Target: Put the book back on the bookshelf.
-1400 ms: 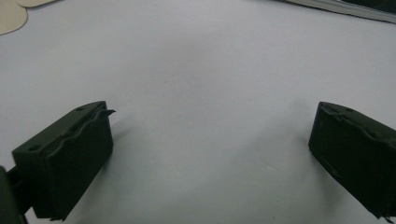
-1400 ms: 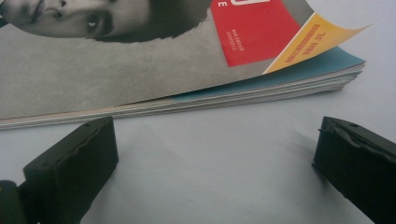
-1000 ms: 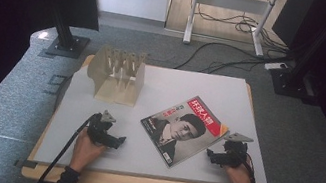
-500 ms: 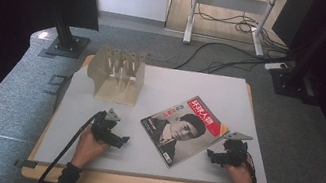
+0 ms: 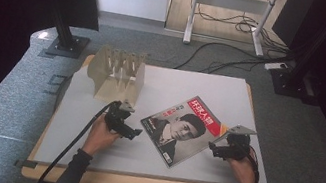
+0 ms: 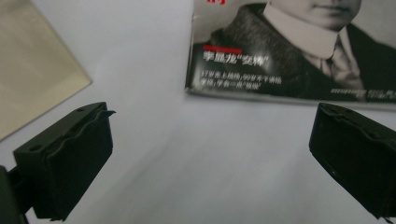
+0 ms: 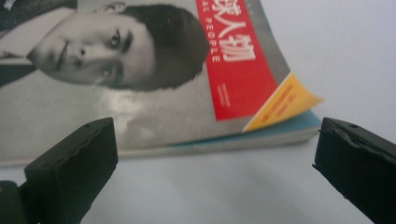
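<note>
A magazine (image 5: 183,128) with a black-and-white portrait and a red title band lies flat on the grey table top (image 5: 212,87), turned at an angle. My left gripper (image 5: 135,132) is open just left of the magazine's left edge (image 6: 289,95), jaws wide apart over bare table. My right gripper (image 5: 212,150) is open at the magazine's right edge, facing its spine side (image 7: 210,142) and the curled yellow corner (image 7: 285,105). Neither gripper touches the magazine.
A beige wooden rack (image 5: 118,73) with upright dividers stands at the table's back left; its base (image 6: 32,70) lies near my left gripper. Cables trail from both grippers off the front edge. Stands and cables sit on the floor beyond the table.
My left gripper has moved up and to the right, closer to the magazine's left edge. The right gripper has shifted only slightly.
</note>
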